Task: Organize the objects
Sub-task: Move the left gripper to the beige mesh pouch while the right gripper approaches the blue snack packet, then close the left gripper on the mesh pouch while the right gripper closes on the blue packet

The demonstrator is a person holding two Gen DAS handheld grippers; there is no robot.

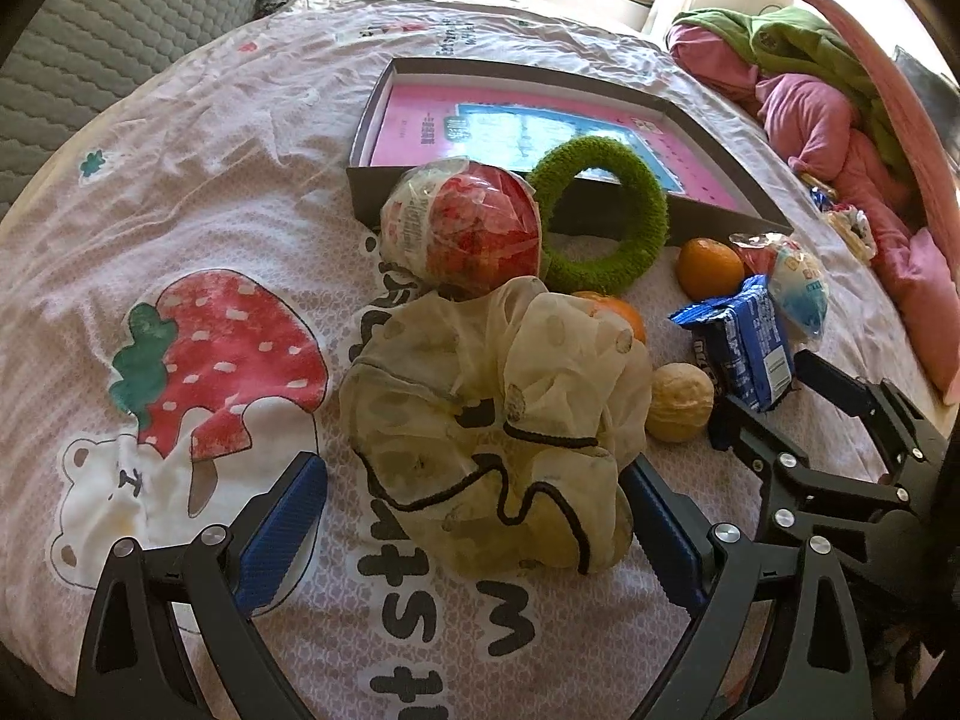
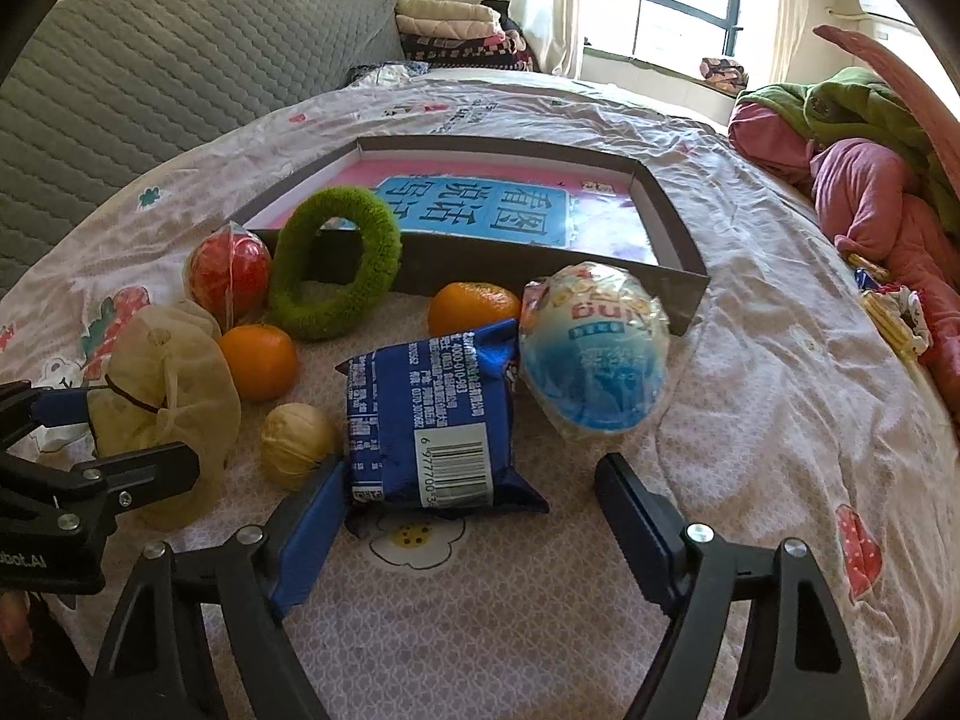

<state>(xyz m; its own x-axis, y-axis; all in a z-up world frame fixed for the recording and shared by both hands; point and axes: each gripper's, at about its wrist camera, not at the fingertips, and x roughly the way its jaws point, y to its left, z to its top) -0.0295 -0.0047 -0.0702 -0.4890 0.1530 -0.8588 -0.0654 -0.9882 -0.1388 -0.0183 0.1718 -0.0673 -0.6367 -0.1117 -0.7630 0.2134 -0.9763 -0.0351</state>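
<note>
In the left wrist view a cream dotted scrunchie (image 1: pixel 498 438) with black trim lies on the bedsheet between the blue pads of my left gripper (image 1: pixel 474 468). That gripper is open, its left pad well clear of the fabric. In the right wrist view a blue snack packet (image 2: pixel 432 420) lies between the fingers of my right gripper (image 2: pixel 471 468), which is open; the right finger stands apart from the packet. Around them are a walnut (image 2: pixel 297 444), two oranges (image 2: pixel 258 360) (image 2: pixel 474 306), a green fuzzy ring (image 2: pixel 336 264), a red wrapped ball (image 2: pixel 231 276) and a blue-white wrapped ball (image 2: pixel 594 354).
A shallow dark box (image 2: pixel 540 267) with a pink and blue book inside sits behind the objects. A pile of pink and green clothes (image 2: pixel 858 180) lies at the right edge of the bed. A grey quilted headboard (image 2: pixel 150 60) rises at the left.
</note>
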